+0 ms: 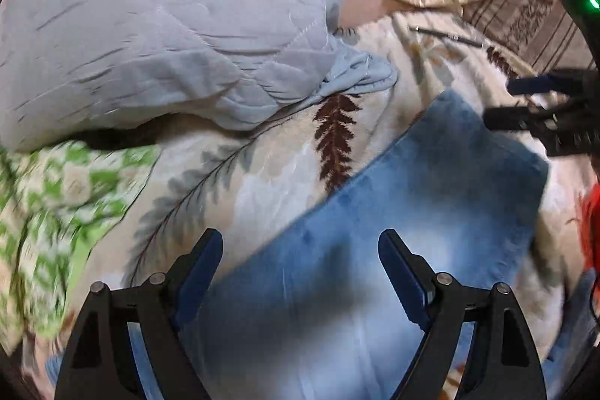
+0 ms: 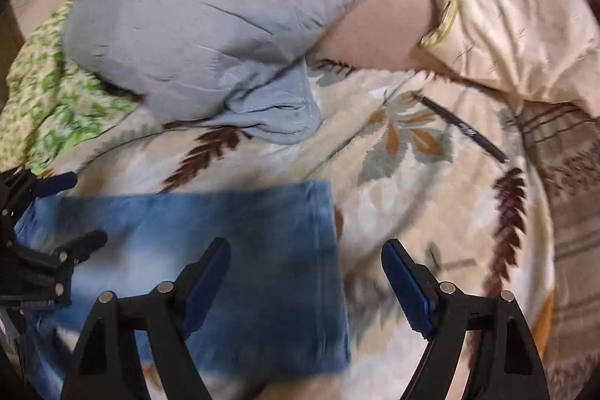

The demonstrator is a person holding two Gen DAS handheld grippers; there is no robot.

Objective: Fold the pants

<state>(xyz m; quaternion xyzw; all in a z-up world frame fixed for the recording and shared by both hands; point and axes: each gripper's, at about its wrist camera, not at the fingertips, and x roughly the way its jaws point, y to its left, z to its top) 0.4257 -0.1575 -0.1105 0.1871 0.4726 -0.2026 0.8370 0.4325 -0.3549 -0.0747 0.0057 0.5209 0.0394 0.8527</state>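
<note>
Blue jeans (image 2: 210, 250) lie flat on a leaf-patterned blanket (image 2: 393, 175), near a grey pillow (image 2: 210, 6). Left tongs (image 1: 300, 272) and right tongs (image 2: 305, 282) hover over the jeans, both wide, empty.

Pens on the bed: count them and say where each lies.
1. A black pen lies on the leaf-print blanket, beyond the folded jeans and below the beige pillow. More could be hidden under the grey quilt.
</note>
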